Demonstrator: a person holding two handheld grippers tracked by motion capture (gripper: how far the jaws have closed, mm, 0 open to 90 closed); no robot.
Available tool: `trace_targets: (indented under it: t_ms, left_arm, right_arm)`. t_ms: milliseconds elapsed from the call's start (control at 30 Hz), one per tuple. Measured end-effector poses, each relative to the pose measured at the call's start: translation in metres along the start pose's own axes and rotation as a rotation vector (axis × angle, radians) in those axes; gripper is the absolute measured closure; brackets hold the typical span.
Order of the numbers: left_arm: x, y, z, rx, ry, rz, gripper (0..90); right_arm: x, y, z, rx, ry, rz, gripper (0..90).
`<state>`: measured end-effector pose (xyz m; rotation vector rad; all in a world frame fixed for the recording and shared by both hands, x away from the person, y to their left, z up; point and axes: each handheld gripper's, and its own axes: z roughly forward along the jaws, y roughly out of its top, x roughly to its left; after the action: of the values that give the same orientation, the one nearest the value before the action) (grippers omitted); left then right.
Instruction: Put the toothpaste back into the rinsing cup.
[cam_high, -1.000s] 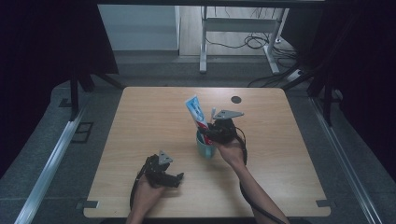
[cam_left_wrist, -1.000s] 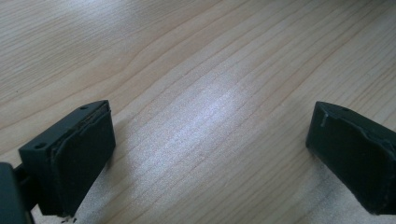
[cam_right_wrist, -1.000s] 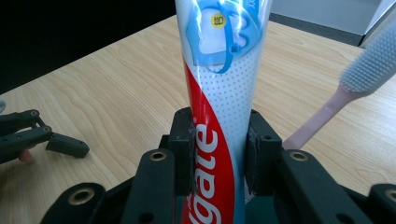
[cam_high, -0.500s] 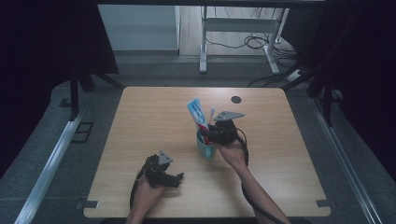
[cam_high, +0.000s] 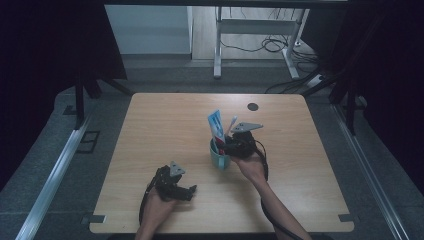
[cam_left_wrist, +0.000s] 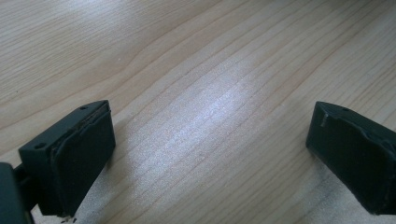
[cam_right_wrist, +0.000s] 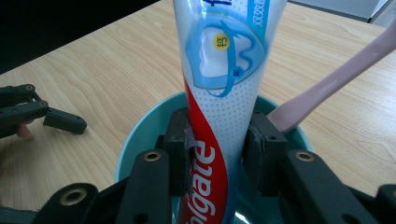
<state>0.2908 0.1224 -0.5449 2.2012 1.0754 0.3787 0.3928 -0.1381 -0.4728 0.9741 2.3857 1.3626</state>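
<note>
A glossy toothpaste tube (cam_right_wrist: 219, 93), white with a blue tooth emblem and a red swirl, is stood upright in a round teal cup (cam_high: 219, 159) near the middle of the pale wood-grain worktop (cam_high: 165, 125). It is clasped between the matte black pads of the right gripper (cam_right_wrist: 217, 149), whose jaws have just been easing apart. A pinkish toothbrush handle (cam_right_wrist: 336, 79) is leaned on the cup's rim. The left gripper (cam_left_wrist: 205, 154) is held wide over bare wood.

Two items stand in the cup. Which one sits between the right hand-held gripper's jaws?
The toothpaste tube; the pink toothbrush leans clear beside it.
</note>
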Motion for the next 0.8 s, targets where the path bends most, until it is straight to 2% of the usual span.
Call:
trace_targets:
  t_ms: [267,667,800]
  left_arm:
    - [0.000,0.000,0.000,0.000,0.000,0.000,1.4]
    - [0.000,0.000,0.000,0.000,0.000,0.003,1.4]
    - [0.000,0.000,0.000,0.001,0.000,0.004,1.3]
  right_arm:
    - [0.000,0.002,-0.001,0.003,0.011,0.023,56.9]
    - [0.002,0.003,-0.008,0.037,-0.019,-0.012,41.2]
    - [0.002,0.004,-0.012,0.037,-0.013,-0.015,37.9]
